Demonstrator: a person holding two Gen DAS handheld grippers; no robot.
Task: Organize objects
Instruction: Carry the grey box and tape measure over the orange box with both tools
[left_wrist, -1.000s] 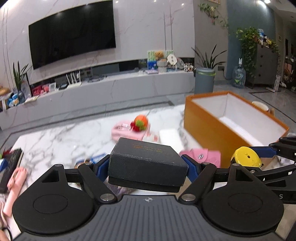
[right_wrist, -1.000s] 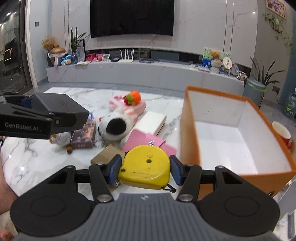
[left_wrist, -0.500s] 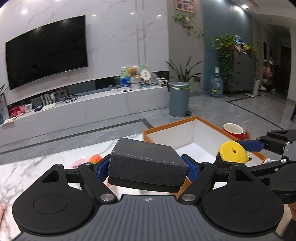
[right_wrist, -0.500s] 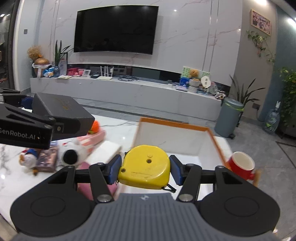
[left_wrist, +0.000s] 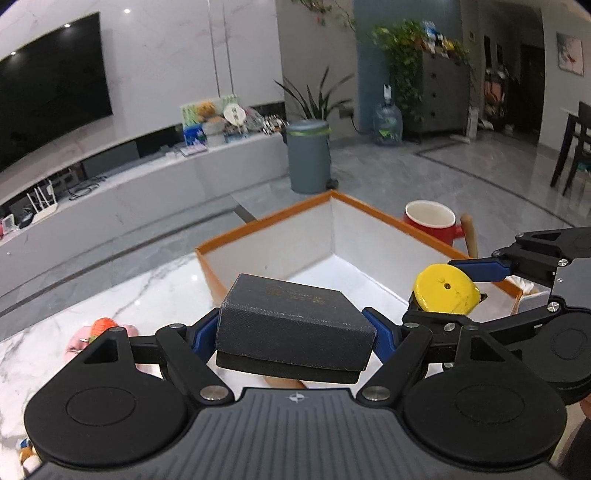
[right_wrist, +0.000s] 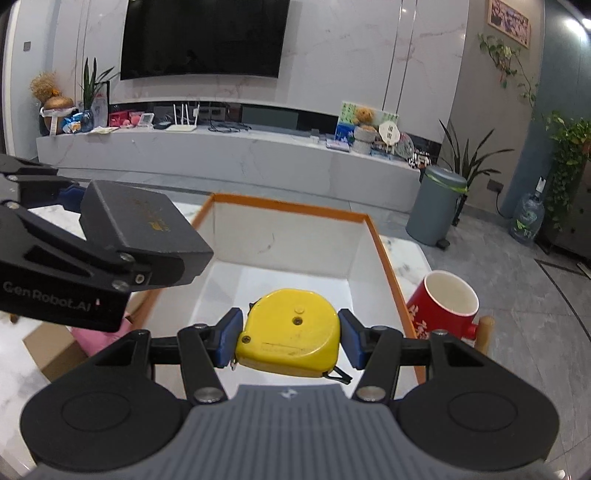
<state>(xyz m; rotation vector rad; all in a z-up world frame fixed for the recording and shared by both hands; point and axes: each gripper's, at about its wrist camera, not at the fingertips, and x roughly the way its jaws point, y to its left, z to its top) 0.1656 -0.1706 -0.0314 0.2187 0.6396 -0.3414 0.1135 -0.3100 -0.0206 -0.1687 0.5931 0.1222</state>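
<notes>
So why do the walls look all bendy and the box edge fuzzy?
Left wrist view: fisheye lens curves the room; the orange box rim smears with motion blur, while the black case stays sharp. Right wrist view: same bending, and ceiling lights glare on the wall; the tape measure is crisp.

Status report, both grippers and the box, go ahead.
Left gripper shut on black case. Right gripper shut on yellow tape measure. Both over orange box. Nothing blocking.

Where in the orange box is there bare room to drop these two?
The orange box shows a bare white floor from wall to wall. The tape measure in the right gripper is over it. It is crowded left of the box: pink items and a cardboard box.
</notes>
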